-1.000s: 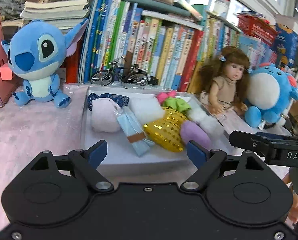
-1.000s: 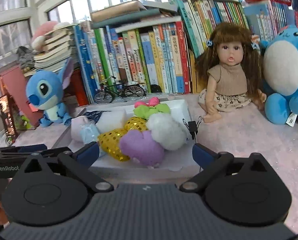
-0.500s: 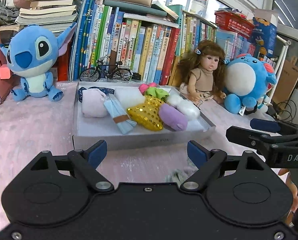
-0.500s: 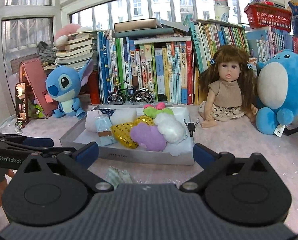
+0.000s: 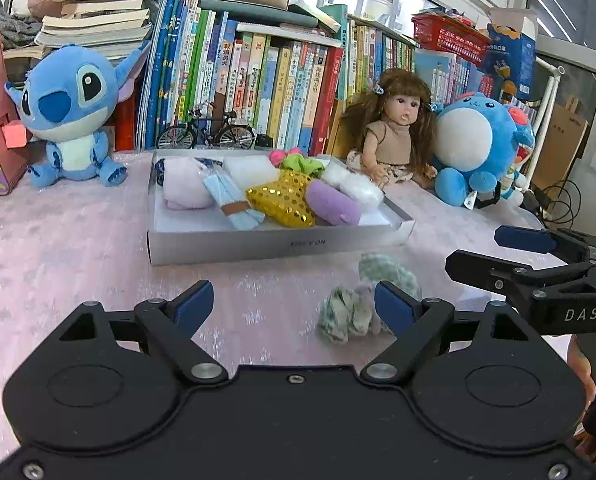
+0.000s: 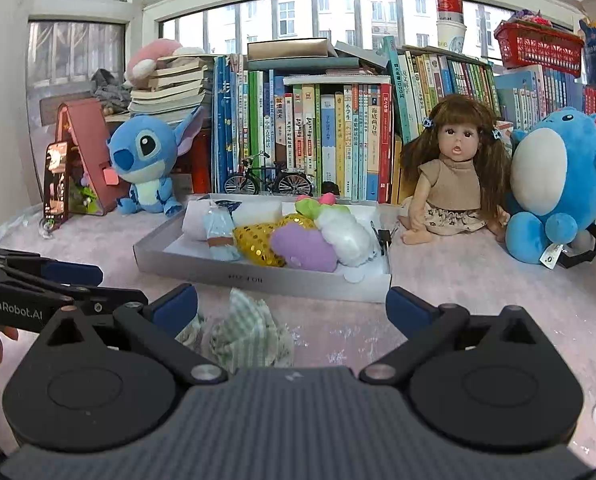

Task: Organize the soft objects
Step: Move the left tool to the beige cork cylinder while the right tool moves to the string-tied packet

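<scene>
A grey box [image 5: 257, 245] [image 6: 257, 278] on the pink table holds several soft objects: a gold sequin pillow [image 5: 283, 200] [image 6: 257, 240], a purple plush [image 5: 332, 208] [image 6: 304, 246], white fluff [image 5: 354, 186] [image 6: 346, 234] and a light blue cloth [image 5: 231, 200]. A crumpled green-white cloth [image 5: 350, 308] [image 6: 245, 330] lies on the table in front of the box. My left gripper [image 5: 293, 306] is open and empty, the cloth by its right finger. My right gripper [image 6: 291, 308] is open and empty, the cloth by its left finger.
A blue Stitch plush [image 5: 71, 116] [image 6: 147, 164], a doll [image 5: 394, 136] [image 6: 452, 172] and a round blue plush [image 5: 474, 148] [image 6: 554, 188] sit by a row of books [image 5: 257, 88]. A toy bicycle [image 5: 205, 132] stands behind the box.
Both grippers have pulled back from the box toward the table's front. The green-white cloth has come into view in front of the box.
</scene>
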`<state>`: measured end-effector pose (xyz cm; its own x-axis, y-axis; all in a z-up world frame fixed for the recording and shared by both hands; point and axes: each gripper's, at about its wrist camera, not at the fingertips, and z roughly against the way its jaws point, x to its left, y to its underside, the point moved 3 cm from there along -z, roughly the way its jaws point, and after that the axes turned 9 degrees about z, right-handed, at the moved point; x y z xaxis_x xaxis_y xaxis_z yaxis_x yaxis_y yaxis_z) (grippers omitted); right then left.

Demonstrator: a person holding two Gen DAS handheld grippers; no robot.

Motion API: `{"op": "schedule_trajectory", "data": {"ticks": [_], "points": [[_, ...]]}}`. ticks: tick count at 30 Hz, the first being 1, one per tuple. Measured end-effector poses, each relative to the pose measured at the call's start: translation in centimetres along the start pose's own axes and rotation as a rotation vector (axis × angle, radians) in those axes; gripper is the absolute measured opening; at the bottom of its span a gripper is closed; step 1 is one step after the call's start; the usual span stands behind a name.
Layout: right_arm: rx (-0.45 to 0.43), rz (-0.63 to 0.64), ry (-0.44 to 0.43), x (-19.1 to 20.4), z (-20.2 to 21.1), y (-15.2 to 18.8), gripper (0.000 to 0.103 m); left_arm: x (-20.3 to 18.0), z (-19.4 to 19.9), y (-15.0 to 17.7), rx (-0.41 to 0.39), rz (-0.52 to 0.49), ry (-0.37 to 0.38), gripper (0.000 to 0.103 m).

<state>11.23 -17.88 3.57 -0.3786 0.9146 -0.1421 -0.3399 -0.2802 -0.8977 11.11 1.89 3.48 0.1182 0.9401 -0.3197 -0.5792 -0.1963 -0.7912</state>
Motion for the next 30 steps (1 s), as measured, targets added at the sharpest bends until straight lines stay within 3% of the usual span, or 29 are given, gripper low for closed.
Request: {"op": "schedule_trajectory", "data": {"ticks": [30], "points": [[0.039, 0.137, -0.002, 3.9, 1.9, 4.7, 0.103, -0.1, 1.6, 5.1, 0.049, -0.027, -0.018, 0.087]]}}
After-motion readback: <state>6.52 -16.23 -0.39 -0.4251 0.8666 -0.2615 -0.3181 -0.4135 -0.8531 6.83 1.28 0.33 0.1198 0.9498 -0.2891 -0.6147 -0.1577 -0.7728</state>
